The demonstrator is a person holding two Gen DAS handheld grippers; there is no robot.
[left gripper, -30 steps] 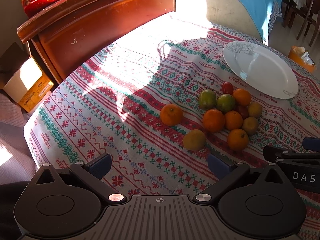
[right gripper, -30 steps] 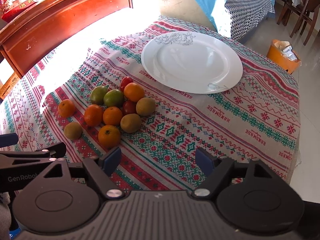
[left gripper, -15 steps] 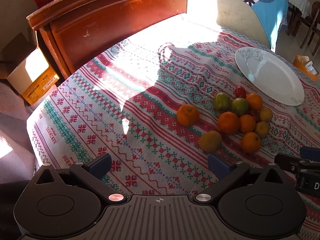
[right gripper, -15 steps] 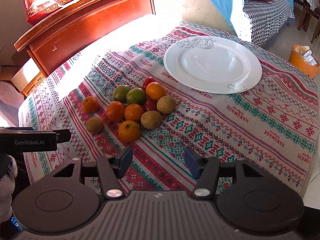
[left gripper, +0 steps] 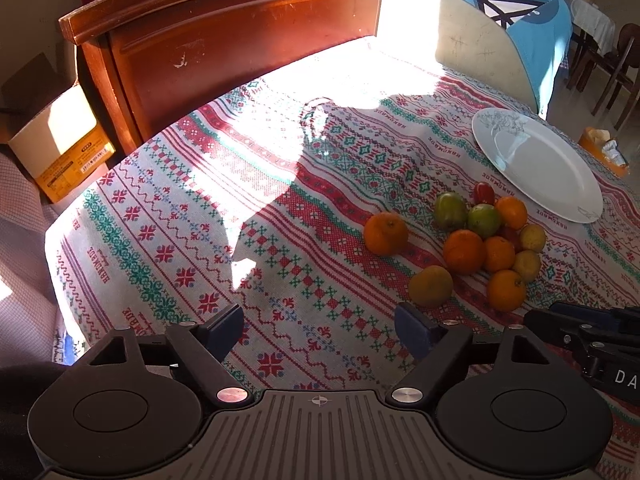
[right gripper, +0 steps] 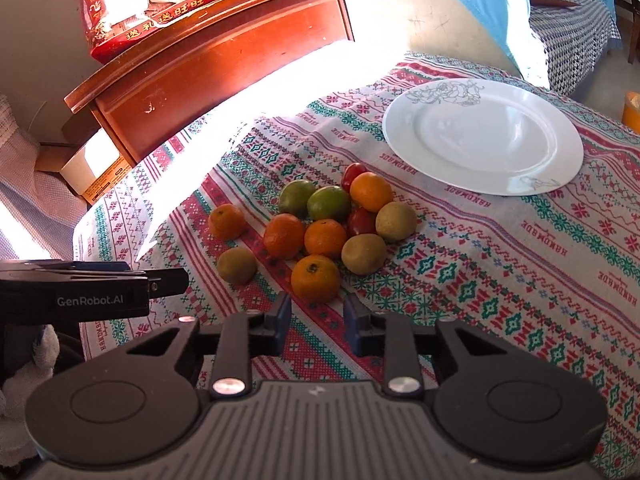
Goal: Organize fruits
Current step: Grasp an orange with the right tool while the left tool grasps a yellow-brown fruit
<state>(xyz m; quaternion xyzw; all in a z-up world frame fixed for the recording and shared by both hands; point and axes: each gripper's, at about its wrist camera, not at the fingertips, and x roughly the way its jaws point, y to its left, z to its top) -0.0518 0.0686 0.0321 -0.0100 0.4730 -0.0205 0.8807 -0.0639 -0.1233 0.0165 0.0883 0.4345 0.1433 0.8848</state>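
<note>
Sunlight falls across a desk covered with a woven cloth in red, green and white bands; the word "HANDMADE" repeats along its stripes. Behind it stands a reddish wooden cabinet carrying a red gift box printed with gold Chinese characters and a cartoon figure. A cardboard box with a yellow label sits on the floor beside the cabinet; its print is too small to read.

A white plate with a grey floral sketch on its rim lies on the cloth, bare of fruit. Just beside it, nearer the cabinet, is the fruit pile: oranges, two green fruits, brown kiwis and small red tomatoes, mostly touching. One orange and one kiwi lie slightly apart from the cluster.

The right claw hovers low over the cloth, fingers narrowly apart and holding nothing, just in front of the nearest orange. The left claw hangs above bare cloth with fingers spread wide, gripping nothing. In the right wrist view its side reads "GenRobot.AI"; in the left wrist view the other claw shows the letters "DA".
</note>
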